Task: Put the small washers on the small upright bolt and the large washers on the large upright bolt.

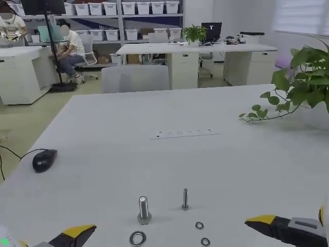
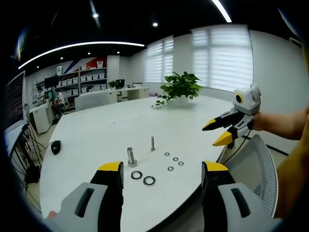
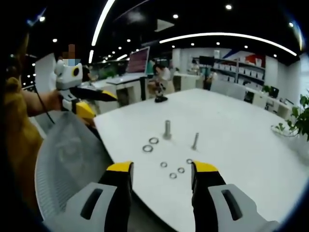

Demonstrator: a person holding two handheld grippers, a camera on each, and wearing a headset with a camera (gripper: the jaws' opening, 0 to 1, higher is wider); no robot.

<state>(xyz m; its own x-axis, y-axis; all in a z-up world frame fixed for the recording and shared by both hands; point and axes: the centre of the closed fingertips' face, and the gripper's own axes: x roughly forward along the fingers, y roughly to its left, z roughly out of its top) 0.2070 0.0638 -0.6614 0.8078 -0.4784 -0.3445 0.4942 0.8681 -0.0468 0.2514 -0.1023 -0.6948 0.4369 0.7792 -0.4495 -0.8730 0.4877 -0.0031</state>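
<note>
Table, shelves behind, holds 2 upright bolts, washers, mouse.

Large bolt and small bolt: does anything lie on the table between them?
Nothing: in the head view the table stretch between the large bolt and the small bolt is bare.

Head view. A black mouse is lying near the left edge of my white counter, its cable curving away to the left. A white socket strip is lying flat across the counter's middle. A leafy potted plant is standing at the right, with stems trailing onto the surface. A grey chair is standing just behind the far edge. Beyond, a person is sitting near shelves carrying white bins.
</note>
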